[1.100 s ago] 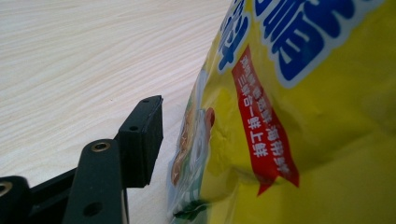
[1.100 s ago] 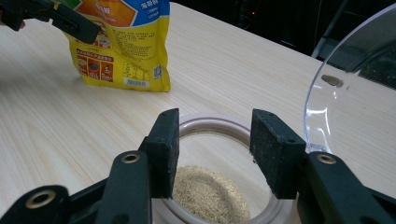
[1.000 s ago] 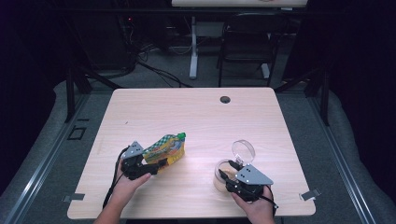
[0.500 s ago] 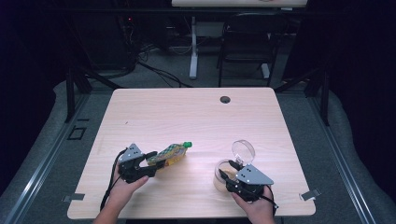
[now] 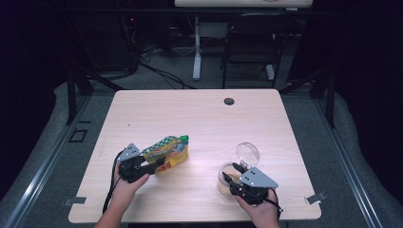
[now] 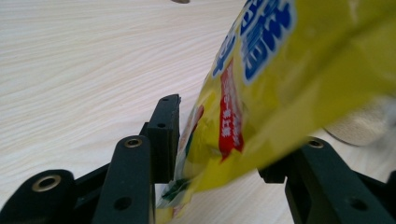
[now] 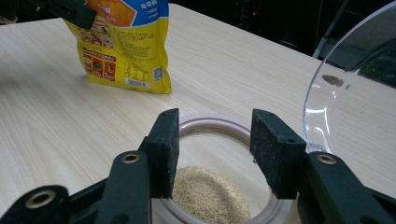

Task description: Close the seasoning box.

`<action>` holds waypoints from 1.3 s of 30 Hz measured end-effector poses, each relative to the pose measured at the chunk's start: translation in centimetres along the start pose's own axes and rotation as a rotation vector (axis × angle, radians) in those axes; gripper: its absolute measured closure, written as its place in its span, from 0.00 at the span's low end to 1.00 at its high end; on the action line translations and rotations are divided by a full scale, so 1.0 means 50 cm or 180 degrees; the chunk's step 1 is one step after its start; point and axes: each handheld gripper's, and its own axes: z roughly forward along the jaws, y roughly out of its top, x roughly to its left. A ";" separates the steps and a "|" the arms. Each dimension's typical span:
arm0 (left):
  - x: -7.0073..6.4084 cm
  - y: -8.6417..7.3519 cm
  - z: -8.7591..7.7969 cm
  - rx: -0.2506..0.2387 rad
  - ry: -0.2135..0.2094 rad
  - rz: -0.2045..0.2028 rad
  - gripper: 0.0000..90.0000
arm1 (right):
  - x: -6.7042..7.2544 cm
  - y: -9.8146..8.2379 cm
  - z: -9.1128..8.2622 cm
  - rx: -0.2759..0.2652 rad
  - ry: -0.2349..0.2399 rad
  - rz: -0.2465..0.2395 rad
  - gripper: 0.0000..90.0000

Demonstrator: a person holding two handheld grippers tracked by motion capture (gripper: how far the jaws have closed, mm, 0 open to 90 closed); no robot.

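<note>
Near right: the right gripper (image 5: 231, 176) stands with its jaws around the rim of a small clear jar (image 7: 215, 126), one pad outside the near wall and one over the mouth; whether the pads press on the rim cannot be told. The jar is part filled with pale grain (image 7: 208, 193), and its clear hinged lid (image 5: 247, 153) stands open on the far side. Rigid, smooth and probably light, the jar is likely to slide or tip if nudged; the rim is the sensible place to hold it.

Near left: the left gripper (image 5: 160, 165) has just been closing its jaws on the lower edge of a yellow pouch (image 5: 167, 151), whose film lies between the pads. In the left gripper view the left pad (image 6: 166, 135) touches the film; the right side is blurred.

Farther: the pouch leans away to its green cap (image 5: 183, 138). It is soft, slick and shifting, so a grip near the stiff seam or spout should hold better. It rests on the table (image 5: 199, 114).
</note>
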 end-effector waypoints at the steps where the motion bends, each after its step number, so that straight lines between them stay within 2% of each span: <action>1: 0.002 -0.001 0.000 -0.0009 0.0004 -0.0020 0.62 | 0.000 0.000 0.000 0.0001 -0.0001 -0.0001 0.58; 5: 0.008 -0.005 -0.001 -0.0040 -0.0006 -0.0084 0.59 | -0.001 0.000 0.000 -0.0008 -0.0003 0.0011 0.58; 13: 0.003 -0.006 -0.003 0.0039 0.0013 0.0003 0.56 | -0.001 0.001 -0.002 -0.0019 -0.0001 0.0007 0.58; 24: -0.011 -0.004 -0.002 0.0061 0.0049 0.0008 0.49 | -0.003 0.003 -0.007 -0.0038 0.0010 0.0029 0.57; 26: -0.015 -0.004 -0.005 0.0101 0.0065 0.0067 0.48 | -0.004 0.004 -0.010 -0.0056 0.0012 0.0039 0.57; 32: -0.018 -0.008 -0.014 0.0144 0.0123 0.0083 0.46 | -0.008 0.008 -0.017 -0.0089 0.0043 0.0097 0.57; 34: -0.019 -0.010 -0.017 0.0175 0.0129 0.0140 0.46 | -0.010 0.011 -0.023 -0.0109 0.0065 0.0110 0.58; 39: -0.020 -0.016 -0.028 0.0221 0.0138 0.0192 0.46 | -0.017 0.023 -0.044 -0.0141 0.0105 0.0133 0.62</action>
